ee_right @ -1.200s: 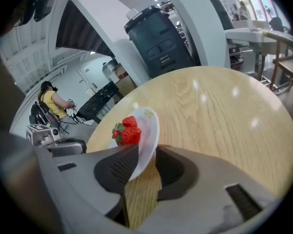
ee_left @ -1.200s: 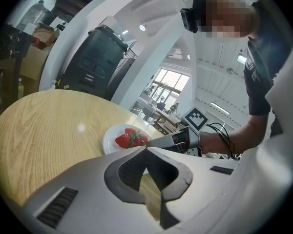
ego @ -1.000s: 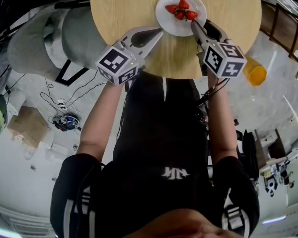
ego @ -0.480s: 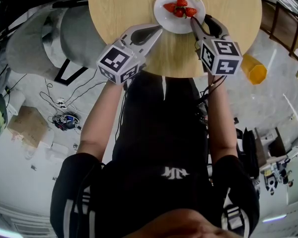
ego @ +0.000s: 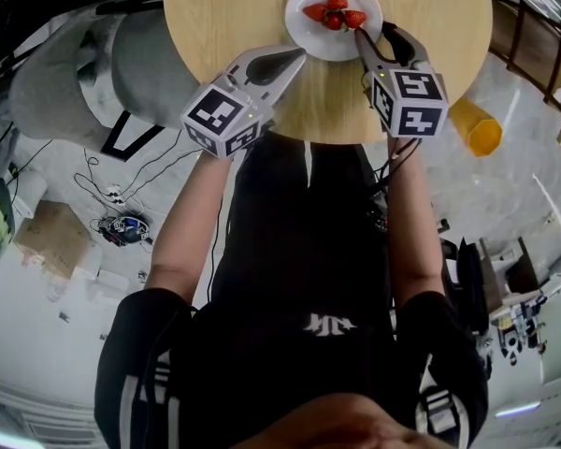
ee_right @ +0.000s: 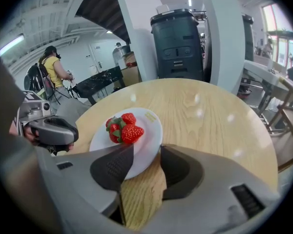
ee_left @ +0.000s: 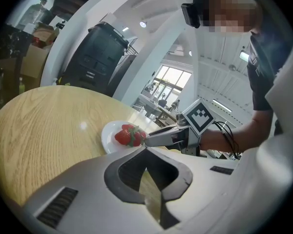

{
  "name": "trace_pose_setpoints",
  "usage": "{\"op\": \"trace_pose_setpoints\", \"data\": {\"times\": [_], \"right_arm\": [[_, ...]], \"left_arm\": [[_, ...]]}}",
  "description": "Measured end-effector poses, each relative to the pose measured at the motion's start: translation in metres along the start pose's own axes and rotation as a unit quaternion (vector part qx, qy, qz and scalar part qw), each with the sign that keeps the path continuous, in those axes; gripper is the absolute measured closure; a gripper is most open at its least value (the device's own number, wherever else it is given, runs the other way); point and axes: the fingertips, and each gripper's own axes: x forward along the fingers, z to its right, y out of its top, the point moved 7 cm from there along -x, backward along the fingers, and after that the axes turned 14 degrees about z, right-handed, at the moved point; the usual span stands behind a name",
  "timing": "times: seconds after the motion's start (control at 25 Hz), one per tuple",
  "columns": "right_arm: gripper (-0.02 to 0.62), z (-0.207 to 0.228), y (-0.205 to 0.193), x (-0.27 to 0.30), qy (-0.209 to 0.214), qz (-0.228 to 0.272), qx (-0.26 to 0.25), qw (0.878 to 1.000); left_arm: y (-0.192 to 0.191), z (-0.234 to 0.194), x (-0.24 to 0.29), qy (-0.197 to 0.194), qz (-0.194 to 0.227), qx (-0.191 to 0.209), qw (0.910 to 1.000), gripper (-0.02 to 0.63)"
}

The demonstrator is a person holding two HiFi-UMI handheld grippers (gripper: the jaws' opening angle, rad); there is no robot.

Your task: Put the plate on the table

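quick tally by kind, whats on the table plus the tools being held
plate: 1
strawberries: 4, bunched together, so approximate
tools: 2 (left tool shut and empty; right tool with jaws opening, plate rim between them)
total: 7

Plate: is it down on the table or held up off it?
Down: the plate lies flat on the table; the right gripper is opening, with the rim between its fingers.
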Motion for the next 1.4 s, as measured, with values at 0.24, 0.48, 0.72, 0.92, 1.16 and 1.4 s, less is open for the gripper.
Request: {"op": "trace_pose_setpoints", "data": {"times": [0.24, 0.48, 0.72, 0.92, 1.16, 1.4], "right_arm": [[0.410, 0.000, -0.001, -0.001, -0.005, -0.007, -0.013, 1.000], [0.402, -0.002, 0.001, -0.001, -0.011, -0.009, -0.028, 0.999], [0.402, -0.001, 0.005, -0.003, -0.016, 0.002, -0.028, 0.999], [0.402, 0.000, 0.017, -0.008, -0.015, 0.014, -0.033, 0.999], [0.434, -0.005, 0.039, -0.023, -0.003, 0.027, -0.049, 0.998], [0.524, -0.017, 0.075, -0.043, 0.009, 0.057, -0.064, 0.996]], "left_arm": [[0.000, 0.001, 0.000, -0.004, 0.001, 0.000, 1.0000, 0.594], [-0.001, 0.000, -0.002, -0.004, 0.001, -0.002, 1.0000, 0.594], [0.000, -0.001, -0.003, -0.004, 0.001, -0.001, 1.0000, 0.594], [0.010, -0.002, -0.003, -0.003, 0.006, 0.005, 1.0000, 0.594], [0.037, 0.005, -0.003, -0.008, 0.021, 0.018, 0.9996, 0.594], [0.074, 0.015, -0.005, -0.023, 0.037, 0.039, 0.9983, 0.594]]}}
